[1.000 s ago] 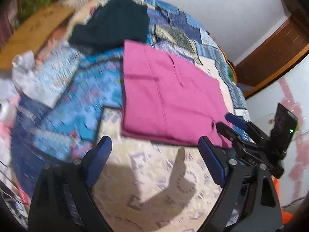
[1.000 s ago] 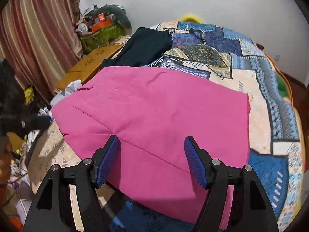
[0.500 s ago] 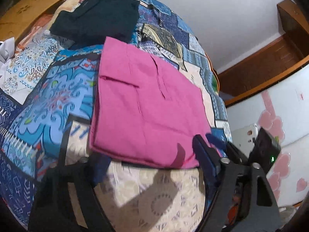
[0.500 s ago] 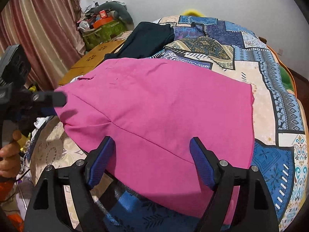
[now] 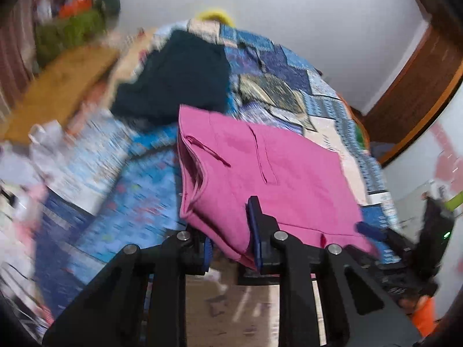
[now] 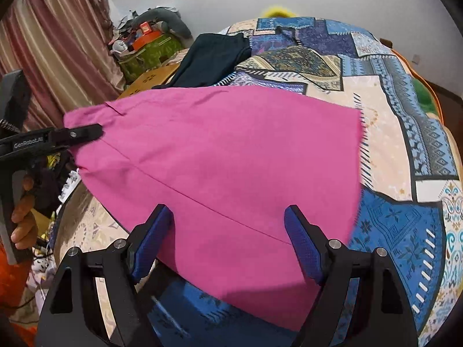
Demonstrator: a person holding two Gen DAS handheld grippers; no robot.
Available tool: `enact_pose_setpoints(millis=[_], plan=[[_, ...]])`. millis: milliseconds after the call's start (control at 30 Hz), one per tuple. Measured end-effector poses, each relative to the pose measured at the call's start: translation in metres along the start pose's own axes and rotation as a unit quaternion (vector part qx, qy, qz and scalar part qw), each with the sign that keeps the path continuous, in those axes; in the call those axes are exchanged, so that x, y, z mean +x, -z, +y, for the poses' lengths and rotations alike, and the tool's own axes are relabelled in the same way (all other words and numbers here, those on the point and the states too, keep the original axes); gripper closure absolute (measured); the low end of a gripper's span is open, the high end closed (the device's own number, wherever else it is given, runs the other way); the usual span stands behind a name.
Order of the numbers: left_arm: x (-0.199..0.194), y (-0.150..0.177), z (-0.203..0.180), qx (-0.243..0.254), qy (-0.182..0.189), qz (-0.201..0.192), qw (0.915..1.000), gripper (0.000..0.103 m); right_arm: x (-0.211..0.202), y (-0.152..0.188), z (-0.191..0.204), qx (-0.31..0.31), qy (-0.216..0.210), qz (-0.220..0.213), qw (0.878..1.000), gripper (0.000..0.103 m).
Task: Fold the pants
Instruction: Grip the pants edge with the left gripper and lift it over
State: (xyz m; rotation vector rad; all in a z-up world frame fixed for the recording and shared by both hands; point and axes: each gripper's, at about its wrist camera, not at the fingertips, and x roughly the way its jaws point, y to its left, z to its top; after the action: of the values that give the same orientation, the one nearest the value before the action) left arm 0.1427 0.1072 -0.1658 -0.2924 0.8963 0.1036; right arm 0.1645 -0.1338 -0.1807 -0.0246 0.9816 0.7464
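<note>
Folded pink pants [image 5: 260, 167] lie on a patchwork bedspread [image 5: 139, 190]. My left gripper [image 5: 231, 243] has the pants' near corner between its blue pads, and its jaws are closing on the cloth. That corner is raised off the bed. The right wrist view shows the same gripper [image 6: 95, 133] pinching the left corner of the pants [image 6: 220, 156]. My right gripper [image 6: 228, 231] stands open low over the near edge of the pants, and its fingers [image 6: 150, 243] straddle the cloth without pressing on it.
A dark folded garment [image 6: 214, 55] lies farther back on the bedspread [image 6: 405, 144]. Left of the bed are a wooden board [image 5: 58, 92], a green bag [image 6: 150, 55] with clutter on top, and a striped curtain [image 6: 58, 43]. A wooden door [image 5: 419, 86] stands at the right.
The left gripper came in onto the pants' near corner, its jaws narrowed around the cloth, and the corner lifted. The right gripper's jaws widened a little and it stayed in place.
</note>
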Motion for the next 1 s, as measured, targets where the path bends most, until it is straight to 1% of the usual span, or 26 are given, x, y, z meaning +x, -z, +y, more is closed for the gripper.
enact_pose_setpoints(millis=[67,100,167,267,333,400,467,533,600,633,700,733,833,1000], plan=[[-0.01,0.001,-0.003,0.025,-0.053,-0.033,0.9977,0.082,-0.002,0.003,-0.001,-0.002,0.003,0.001,1.0,0.025],[-0.015,0.002,-0.006,0.04,-0.081,-0.049,0.9947,0.082,-0.002,0.004,-0.002,-0.001,0.002,0.002,1.0,0.025],[-0.021,0.002,-0.009,0.061,-0.114,-0.071,0.9891,0.082,-0.003,0.007,-0.004,0.003,0.0,0.003,1.0,0.025],[-0.025,0.002,-0.019,0.096,-0.154,-0.1,0.9783,0.082,-0.004,0.009,-0.009,0.014,-0.003,0.006,1.0,0.025],[-0.028,0.003,-0.029,0.125,-0.166,-0.116,0.9712,0.082,-0.005,0.01,-0.011,0.019,-0.001,0.006,1.0,0.025],[-0.031,0.002,-0.041,0.144,-0.164,-0.129,0.9673,0.082,-0.005,0.011,-0.013,0.021,0.0,0.007,1.0,0.025],[-0.035,-0.003,-0.052,0.158,-0.15,-0.138,0.9661,0.083,-0.005,0.011,-0.014,0.022,0.0,0.007,1.0,0.025],[-0.037,-0.009,-0.061,0.162,-0.128,-0.141,0.9684,0.083,-0.005,0.011,-0.014,0.022,0.001,0.006,1.0,0.025],[-0.041,-0.017,-0.069,0.159,-0.091,-0.141,0.973,0.084,-0.005,0.012,-0.013,0.023,0.001,0.006,1.0,0.025],[-0.043,-0.021,-0.074,0.158,-0.061,-0.139,0.9757,0.085,-0.005,0.012,-0.013,0.022,0.001,0.006,1.0,0.025],[-0.046,-0.027,-0.083,0.159,-0.023,-0.137,0.9775,0.086,-0.005,0.012,-0.014,0.022,0.0,0.006,1.0,0.025],[-0.048,-0.03,-0.088,0.16,0.004,-0.133,0.9781,0.087,-0.005,0.011,-0.015,0.022,-0.001,0.006,1.0,0.025],[-0.047,-0.035,-0.101,0.16,0.057,-0.119,0.9782,0.088,-0.004,0.011,-0.016,0.023,-0.002,0.006,1.0,0.024],[-0.033,-0.039,-0.119,0.152,0.108,-0.083,0.9789,0.089,-0.004,0.011,-0.016,0.024,-0.003,0.004,1.0,0.024]])
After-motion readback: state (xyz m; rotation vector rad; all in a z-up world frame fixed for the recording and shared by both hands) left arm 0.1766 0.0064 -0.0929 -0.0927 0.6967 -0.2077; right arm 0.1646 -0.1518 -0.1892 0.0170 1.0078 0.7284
